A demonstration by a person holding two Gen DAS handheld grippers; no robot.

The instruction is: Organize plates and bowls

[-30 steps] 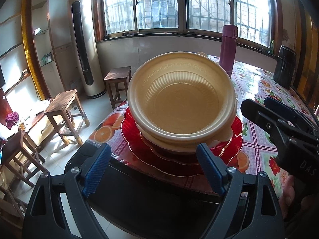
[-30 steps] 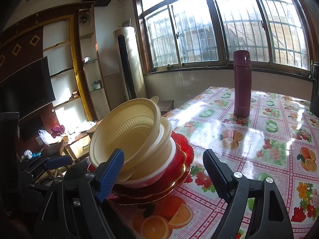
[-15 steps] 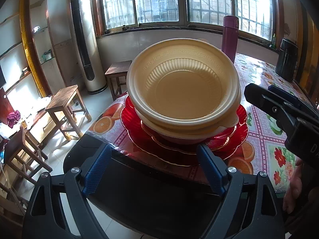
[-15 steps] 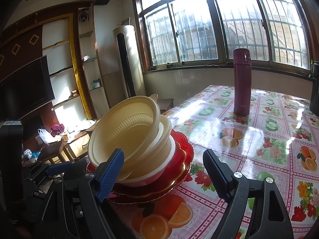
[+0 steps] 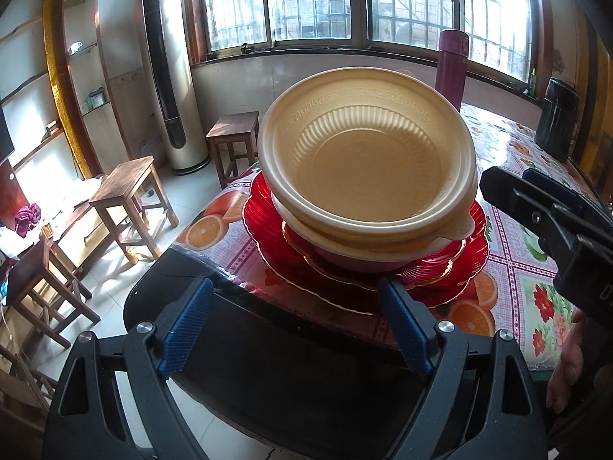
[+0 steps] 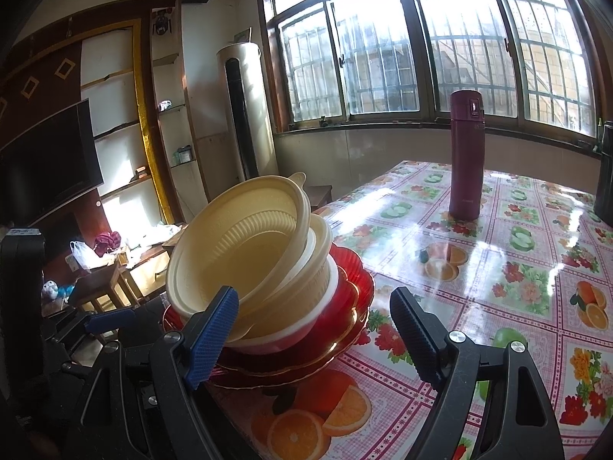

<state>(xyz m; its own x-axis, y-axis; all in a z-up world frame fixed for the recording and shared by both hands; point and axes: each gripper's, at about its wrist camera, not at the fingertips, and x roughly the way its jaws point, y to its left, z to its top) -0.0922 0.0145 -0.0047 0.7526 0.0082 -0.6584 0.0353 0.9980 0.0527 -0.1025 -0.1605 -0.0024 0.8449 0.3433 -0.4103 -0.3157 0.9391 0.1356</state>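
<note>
My left gripper point(image 5: 295, 322) gapes empty just short of the tilted cream ribbed plastic bowl point(image 5: 364, 161) topping red scalloped plates point(image 5: 459, 268) at the desk point(image 5: 536, 299) corner; my right gripper point(image 6: 314, 337), equally open, flanks it

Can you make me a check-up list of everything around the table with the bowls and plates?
Surface: glossy fruit-and-flower patterned tablecloth on the table.
Job's things: tilted cream plastic bowls, nested in a red-and-white bowl, on stacked red scalloped glass plates, near the table's corner.
Clutter: upright maroon flask; dark container at the far edge.
Grippers: left gripper and right gripper both open, blue-padded fingers holding nothing.
Cables: nothing seen.
Surroundings: barred windows, tall white air conditioner, wooden stools, television.
</note>
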